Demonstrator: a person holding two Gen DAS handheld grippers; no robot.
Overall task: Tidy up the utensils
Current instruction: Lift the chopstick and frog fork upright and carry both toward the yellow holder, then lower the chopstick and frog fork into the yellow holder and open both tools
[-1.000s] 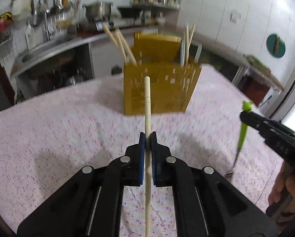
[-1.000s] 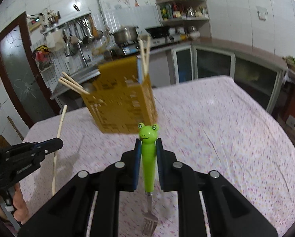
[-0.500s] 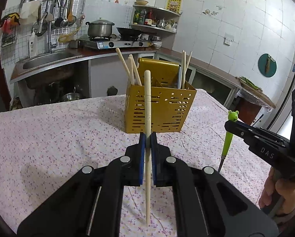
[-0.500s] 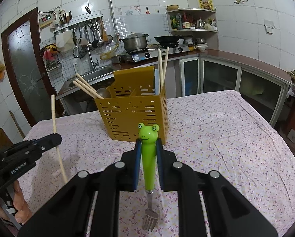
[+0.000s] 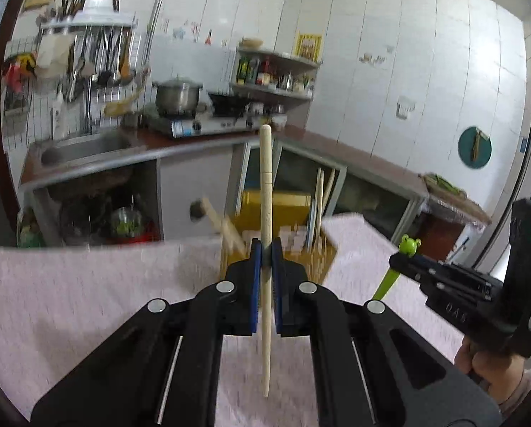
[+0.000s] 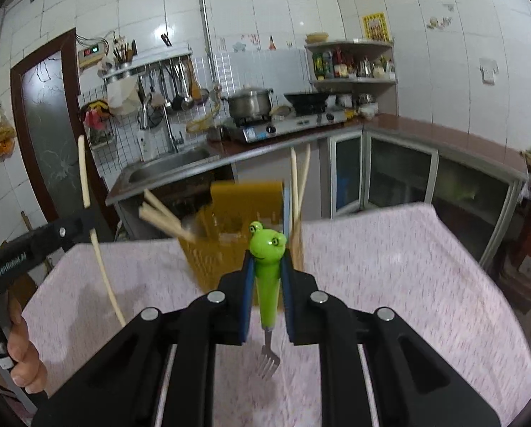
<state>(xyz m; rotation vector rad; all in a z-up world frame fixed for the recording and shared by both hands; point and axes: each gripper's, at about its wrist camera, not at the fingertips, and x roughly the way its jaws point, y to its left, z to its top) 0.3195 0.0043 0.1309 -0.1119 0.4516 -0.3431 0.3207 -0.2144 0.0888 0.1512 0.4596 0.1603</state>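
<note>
A table under a pink flowered cloth (image 6: 390,267) fills the foreground of a white-tiled kitchen. On it stands a yellow slotted utensil holder (image 6: 230,227) with chopsticks leaning out. Behind the holder run a sink (image 6: 166,167) and a stove carrying a steel pot (image 6: 249,101). Before the holder, the left gripper (image 5: 264,249) is clamped on an upright chopstick (image 5: 266,178). Right of it, the right gripper (image 6: 267,267) pinches a frog-handled fork (image 6: 267,249), tines down.

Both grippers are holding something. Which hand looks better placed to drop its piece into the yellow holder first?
Left, probably, by a small margin. The left gripper holds its chopstick upright, lined up with the yellow holder. The right gripper holds the frog fork, in front of the holder.
</note>
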